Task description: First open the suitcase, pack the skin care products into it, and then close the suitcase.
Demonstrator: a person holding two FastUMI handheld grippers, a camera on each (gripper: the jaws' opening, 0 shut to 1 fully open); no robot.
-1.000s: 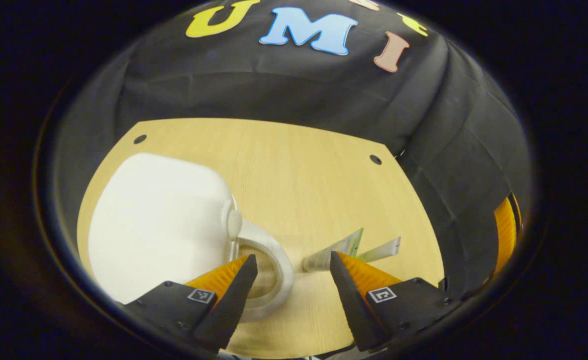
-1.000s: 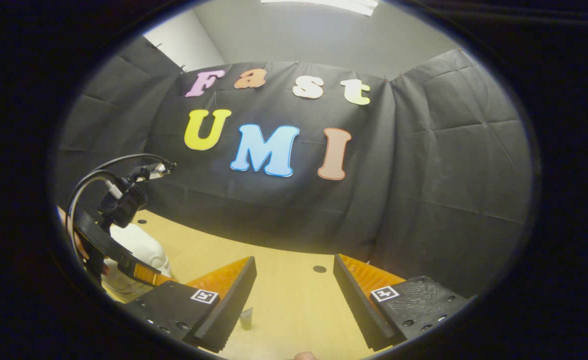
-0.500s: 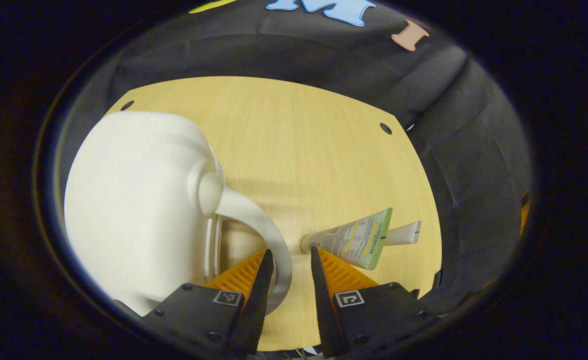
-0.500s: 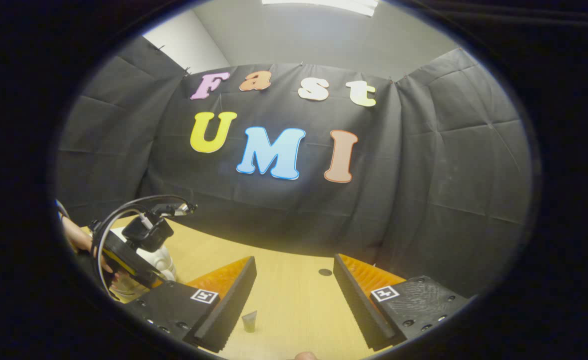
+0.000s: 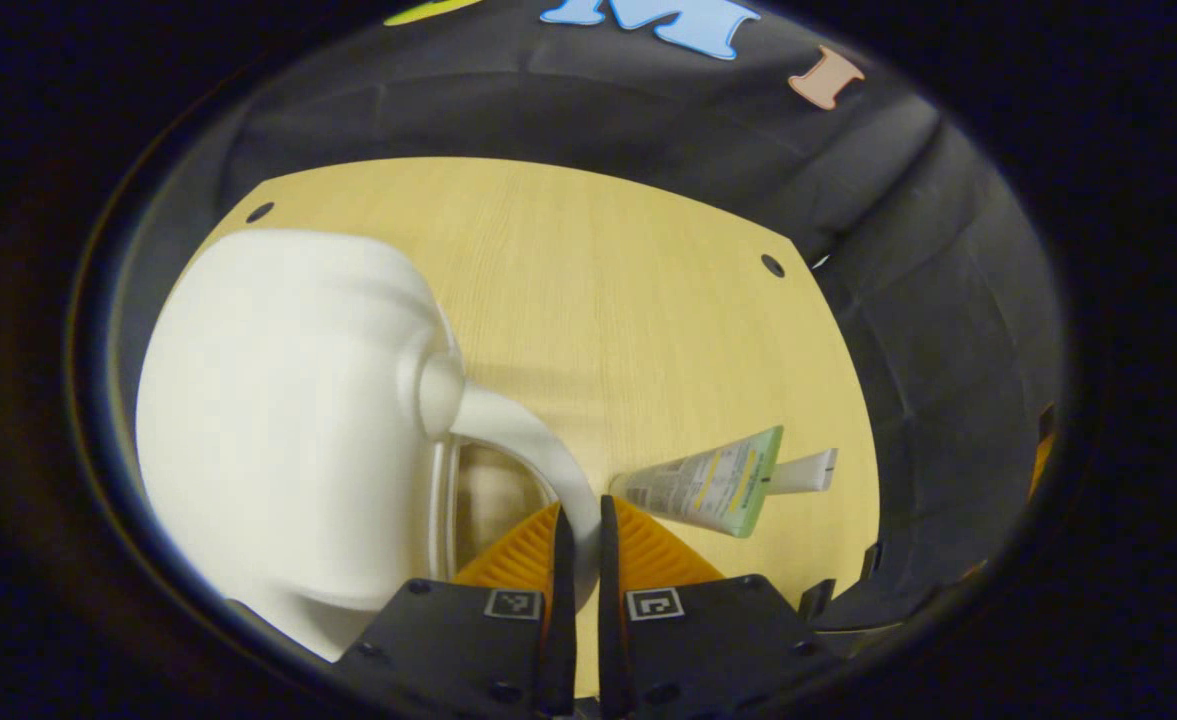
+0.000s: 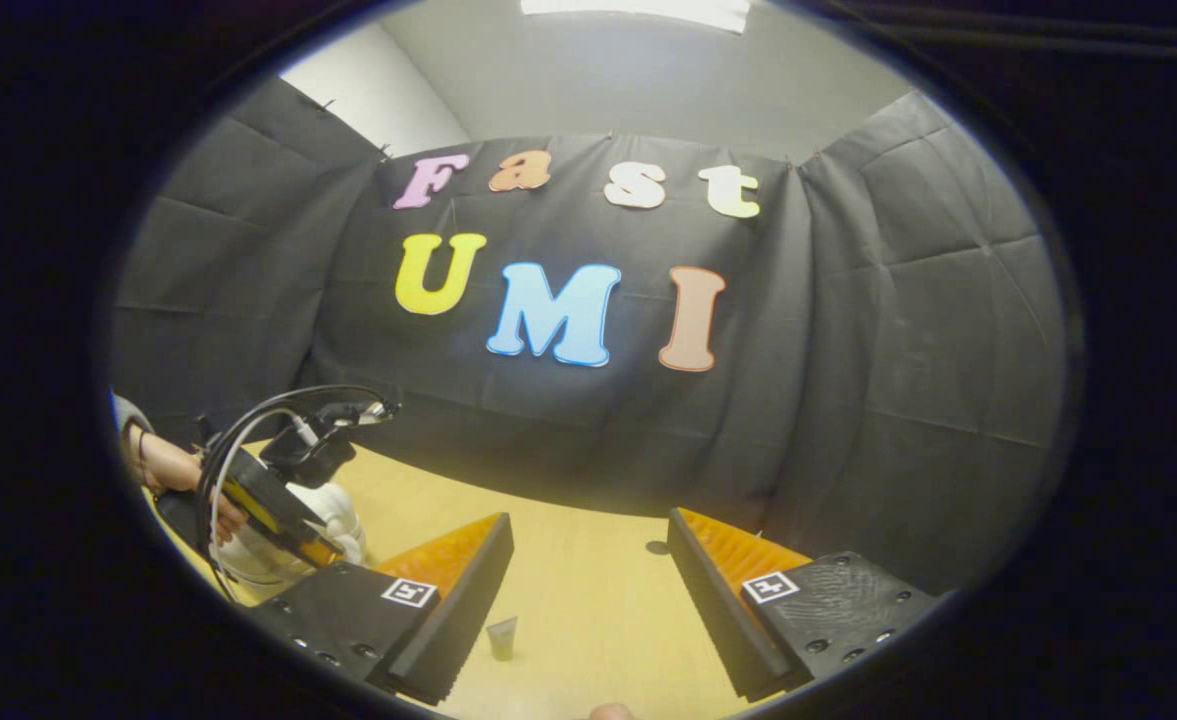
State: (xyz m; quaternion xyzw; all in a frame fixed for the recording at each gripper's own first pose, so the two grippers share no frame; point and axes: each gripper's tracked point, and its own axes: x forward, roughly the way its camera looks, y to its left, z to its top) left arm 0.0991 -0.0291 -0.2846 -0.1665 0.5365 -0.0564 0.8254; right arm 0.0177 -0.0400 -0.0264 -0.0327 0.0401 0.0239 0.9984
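Clamping the white suitcase's (image 5: 288, 420) handle (image 5: 538, 465) with the left hand-held gripper (image 5: 578, 530), right hand-held gripper (image 6: 588, 580) spread apart above the counter (image 6: 588, 620).

suitcase handle (image 5: 538, 470): its lower end is disappearing between the left gripper (image 5: 578, 520) fingers, so the grip there is hidden.
white suitcase (image 5: 288, 420): its shell is blurring, and the seam is too soft to tell open from closed.
green tube (image 5: 703, 487): its cap end is hiding behind a finger; the print is too small to tell.
white tube (image 5: 798, 470): the green tube is covering its near end.
small tube (image 6: 501, 637): its lower part is being cut off near the table's (image 6: 588, 610) front edge.
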